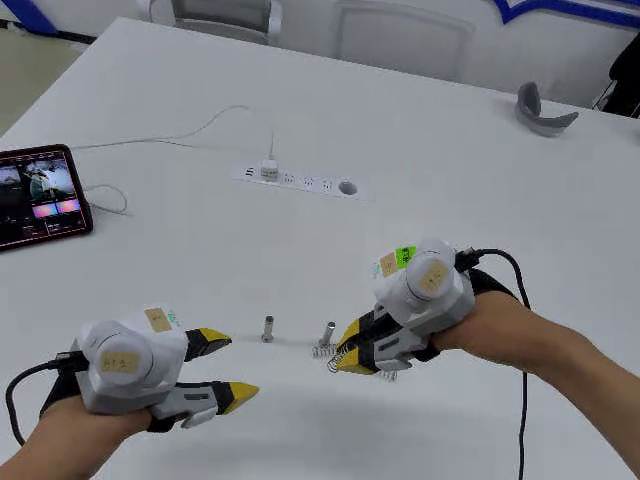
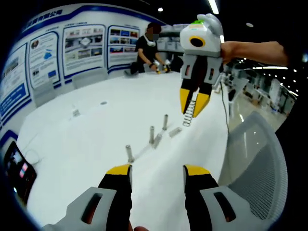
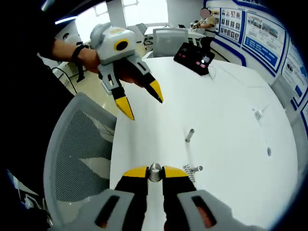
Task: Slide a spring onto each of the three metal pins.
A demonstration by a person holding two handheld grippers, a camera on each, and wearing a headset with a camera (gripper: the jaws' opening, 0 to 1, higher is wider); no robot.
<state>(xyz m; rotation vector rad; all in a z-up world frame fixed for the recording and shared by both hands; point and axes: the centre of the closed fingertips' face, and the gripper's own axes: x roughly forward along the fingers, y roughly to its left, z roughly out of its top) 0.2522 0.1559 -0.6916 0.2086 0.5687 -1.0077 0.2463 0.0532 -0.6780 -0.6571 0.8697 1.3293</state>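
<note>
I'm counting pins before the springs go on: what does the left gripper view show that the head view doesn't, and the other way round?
Left gripper view adds: a third upright pin, a mesh chair and a person working at a far table.
Head view adds: a grey curved object, far right.
Both share: two other pins, the open left gripper, the right gripper shut on a spring, and the tablet.

Left claw point(image 1: 238, 365) wide, right claw point(image 1: 348, 352) pinched.
</note>
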